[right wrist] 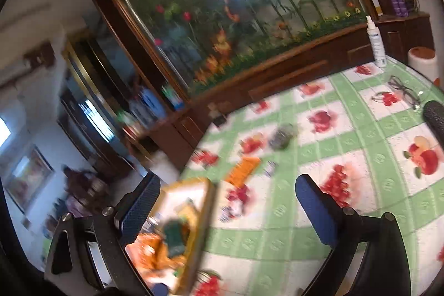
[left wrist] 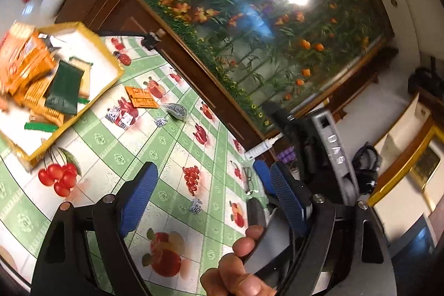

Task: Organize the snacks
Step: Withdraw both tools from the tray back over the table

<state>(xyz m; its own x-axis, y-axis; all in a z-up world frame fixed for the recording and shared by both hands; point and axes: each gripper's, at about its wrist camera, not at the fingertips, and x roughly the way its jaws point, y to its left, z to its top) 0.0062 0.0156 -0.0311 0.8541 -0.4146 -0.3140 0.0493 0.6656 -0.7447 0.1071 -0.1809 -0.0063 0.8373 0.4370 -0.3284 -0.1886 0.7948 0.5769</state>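
A yellow-rimmed white tray (left wrist: 109, 60) holds several orange snack packs (left wrist: 25, 60) and a dark green packet (left wrist: 65, 86); it also shows blurred in the right wrist view (right wrist: 206, 201). Loose on the fruit-print tablecloth lie an orange packet (left wrist: 141, 97), a clear bag of dark snacks (left wrist: 176, 110) and small blue-and-white wrapped candies (left wrist: 119, 115), one more (left wrist: 195, 205) nearer my left gripper (left wrist: 213, 185). My left gripper is open and empty above the cloth. My right gripper (right wrist: 227, 201) is open and empty, over the tray's edge. The orange packet (right wrist: 242, 168) and dark bag (right wrist: 283, 138) lie beyond it.
A wooden-framed flower picture (left wrist: 263, 27) stands along the table's far side. Eyeglasses (right wrist: 405, 93) and a white spray bottle (right wrist: 376, 43) lie near it. A hand (left wrist: 238, 265) and the other gripper's body (left wrist: 330, 151) sit at the right of the left wrist view.
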